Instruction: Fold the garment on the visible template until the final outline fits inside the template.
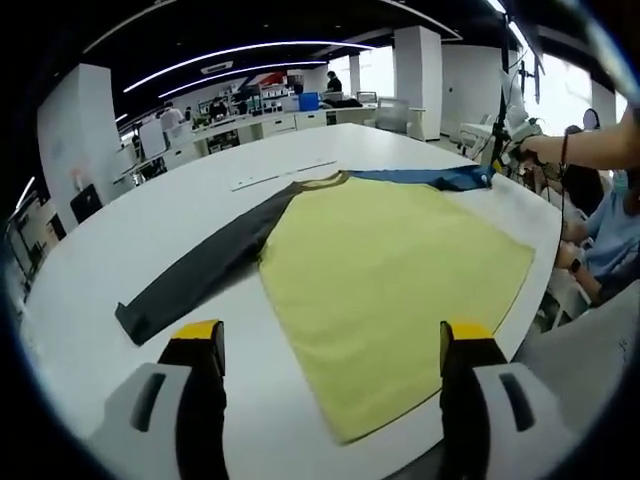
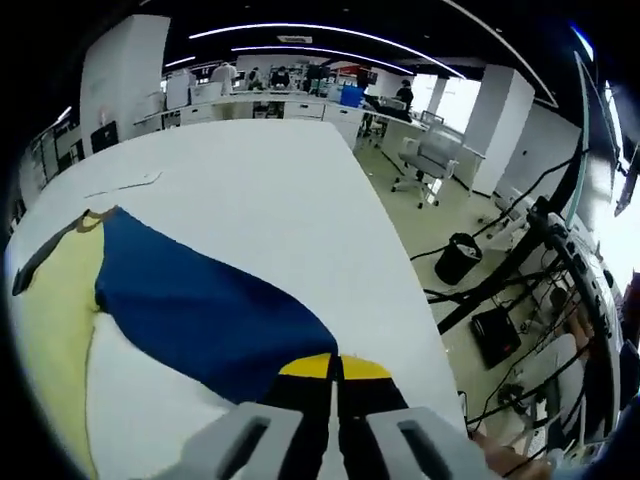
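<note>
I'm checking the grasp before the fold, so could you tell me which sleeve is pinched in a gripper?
The blue sleeve, clamped in the right gripper. The dark grey sleeve lies flat and free.

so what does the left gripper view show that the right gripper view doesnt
Left gripper view alone: the long dark grey sleeve spread flat, the garment's full yellow body, and the open left tongs hovering at the near edge.

Right gripper view alone: the right tongs shut on the blue sleeve, plus a black bin on the floor.

Shared: the white table, the blue sleeve and the yellow body.
</note>
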